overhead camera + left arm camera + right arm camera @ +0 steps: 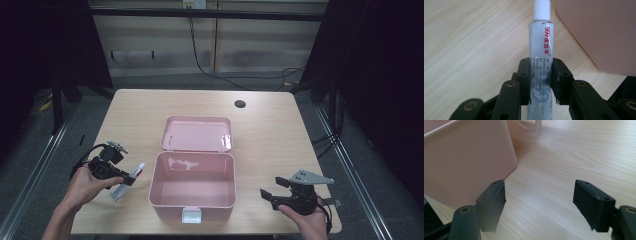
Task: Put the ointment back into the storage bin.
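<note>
Starting w/ the biggest item, we see the wooden table (270, 130), light grain, w/ a round cable hole (240, 104) near its far edge. At its middle stands the pink box (192, 186), open, w/ its lid (197, 134) lying flat on the table just behind it & a white latch (192, 215) on the near wall. We hold the right gripper (274, 189) low over the table near the box's right side; its jaws stand wide apart w/ nothing between them, & in the right gripper view the pink wall sits just beside one jaw. The left gripper (540, 80) is at the box's left, jaws clamped on the lower body of the tube (541, 47). That tube is pale & see-through w/ red print & a white ribbed cap (541, 10); in the high view it sits just left of the box's near left corner, cap pointing away from us; whether it rests on the tabletop or is lifted, we can't tell.
</note>
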The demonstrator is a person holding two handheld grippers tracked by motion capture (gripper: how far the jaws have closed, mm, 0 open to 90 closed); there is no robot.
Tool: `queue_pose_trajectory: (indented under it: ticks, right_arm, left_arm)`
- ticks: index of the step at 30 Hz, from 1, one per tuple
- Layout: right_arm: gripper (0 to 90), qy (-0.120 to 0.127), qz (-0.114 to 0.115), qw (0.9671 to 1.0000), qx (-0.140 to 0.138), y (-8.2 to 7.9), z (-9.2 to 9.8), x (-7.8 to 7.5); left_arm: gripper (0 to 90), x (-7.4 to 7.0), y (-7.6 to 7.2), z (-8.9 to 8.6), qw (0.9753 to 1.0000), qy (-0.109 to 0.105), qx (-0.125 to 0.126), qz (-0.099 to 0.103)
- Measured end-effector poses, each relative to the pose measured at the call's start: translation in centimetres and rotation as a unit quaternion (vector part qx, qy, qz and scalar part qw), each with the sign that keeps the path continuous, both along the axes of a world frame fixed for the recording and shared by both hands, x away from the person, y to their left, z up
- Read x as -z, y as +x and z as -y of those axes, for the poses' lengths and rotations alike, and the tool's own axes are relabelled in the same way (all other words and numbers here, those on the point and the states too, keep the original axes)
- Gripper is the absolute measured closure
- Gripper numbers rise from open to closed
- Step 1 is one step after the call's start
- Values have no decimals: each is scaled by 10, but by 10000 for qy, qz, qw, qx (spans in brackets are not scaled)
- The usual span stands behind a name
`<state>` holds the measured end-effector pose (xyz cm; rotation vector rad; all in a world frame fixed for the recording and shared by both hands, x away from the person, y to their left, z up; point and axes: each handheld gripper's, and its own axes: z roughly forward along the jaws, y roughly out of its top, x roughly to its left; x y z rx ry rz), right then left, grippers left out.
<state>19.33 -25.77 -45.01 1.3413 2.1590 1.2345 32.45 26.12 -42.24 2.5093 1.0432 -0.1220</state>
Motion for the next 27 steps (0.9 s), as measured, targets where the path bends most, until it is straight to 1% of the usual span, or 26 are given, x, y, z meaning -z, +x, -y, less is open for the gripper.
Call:
queue_pose_trajectory:
  ticks: [1, 3, 4, 6, 9, 10, 11, 12, 13, 17, 20, 22, 23, 26, 27]
  right_arm:
    - [258, 5, -3, 10000, 1, 0, 0, 0]
    - [258, -3, -1, 10000, -2, 0, 0, 0]
    - [258, 2, 1, 10000, 2, 0, 0, 0]
    - [258, 5, -8, 10000, 2, 0, 1, 0]
    - [257, 12, -6, 10000, 4, 0, 1, 0]
    - [257, 11, -7, 10000, 3, 0, 1, 0]
    - [257, 9, 5, 10000, -3, 0, 1, 0]
    - [257, 9, 4, 10000, -2, 0, 1, 0]
    - [257, 9, 4, 10000, -2, 0, 1, 0]
    - [257, 7, -7, 10000, 3, 1, 0, 1]
    - [257, 2, -5, 10000, 3, 1, 0, 0]
    - [256, 3, -4, 10000, 6, 1, 0, 0]
    - [257, 4, -13, 10000, 10, 0, 0, 0]
    - [256, 11, -5, 10000, -7, 1, 0, 1]
    - [255, 11, -5, 10000, -6, 1, 0, 1]
  left_arm:
    - [708, -1, -1, -1, 10000, -53, 3, -3]
    - [708, -2, -1, -1, 10000, -60, -2, 8]
    - [708, -3, -2, -1, 10000, -4, 37, 15]
    - [708, -5, -4, 0, 9999, -4, 102, 76]
    - [708, -9, -5, 0, 9998, 30, 109, 132]
    - [708, -11, -6, -1, 9998, 2, 144, 165]
    - [708, -16, -7, -3, 9997, -113, 115, 179]
    - [708, -18, -8, -4, 9996, -157, 119, 198]
    - [708, -18, -8, -4, 9996, -157, 119, 198]
    - [708, -29, -11, -8, 9994, -246, 141, 220]
    - [708, -34, -11, -9, 9993, -244, 183, 231]
    - [708, -37, -12, -9, 9994, -257, 136, 212]
    - [708, -39, -12, -9, 9992, -274, 154, 239]
    - [708, -45, -12, -7, 9988, -306, 305, 213]
    - [708, -45, -12, -7, 9988, -306, 305, 213]
